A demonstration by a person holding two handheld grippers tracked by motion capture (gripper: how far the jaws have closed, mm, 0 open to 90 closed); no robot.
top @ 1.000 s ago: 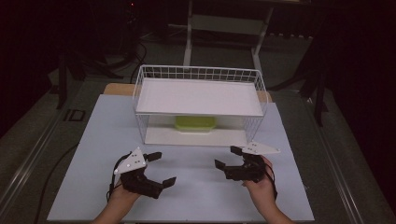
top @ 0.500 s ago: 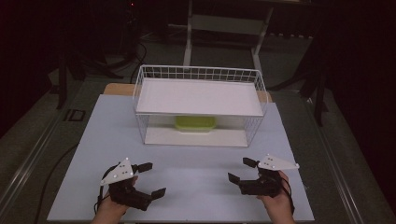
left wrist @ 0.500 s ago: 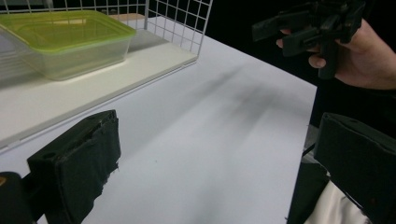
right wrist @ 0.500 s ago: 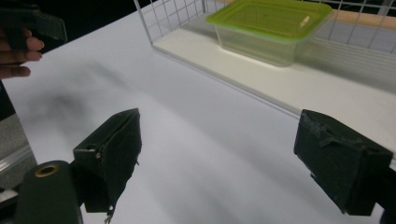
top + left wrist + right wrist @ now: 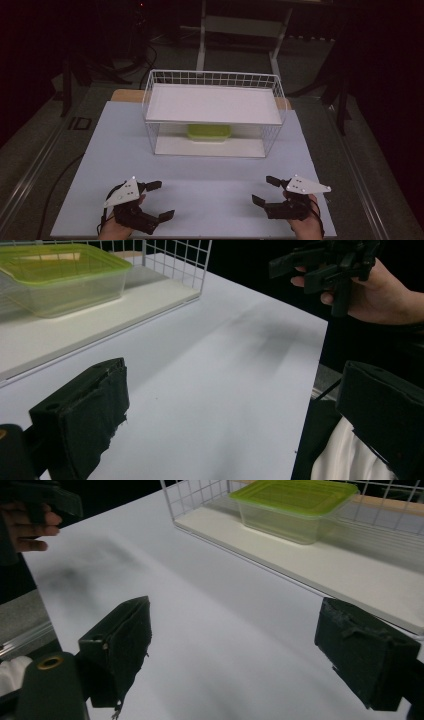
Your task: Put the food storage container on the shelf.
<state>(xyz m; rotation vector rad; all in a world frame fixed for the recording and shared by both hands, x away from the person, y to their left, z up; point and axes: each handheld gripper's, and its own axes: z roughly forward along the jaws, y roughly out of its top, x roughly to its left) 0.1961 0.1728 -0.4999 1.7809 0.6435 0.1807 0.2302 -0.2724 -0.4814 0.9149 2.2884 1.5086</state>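
A container (image 5: 209, 132) sits on the lower shelf of a wire rack (image 5: 212, 80) at the table's (image 5: 215, 170) far side.

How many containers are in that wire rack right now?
1. A green-lidded clear container sits on the lower shelf of the wire rack, near the middle. The top shelf looks bare. Nothing seems hidden, though the upper shelf blocks part of the lower one.

lime-lidded tub (image 5: 295, 507), white wire basket (image 5: 214, 79)
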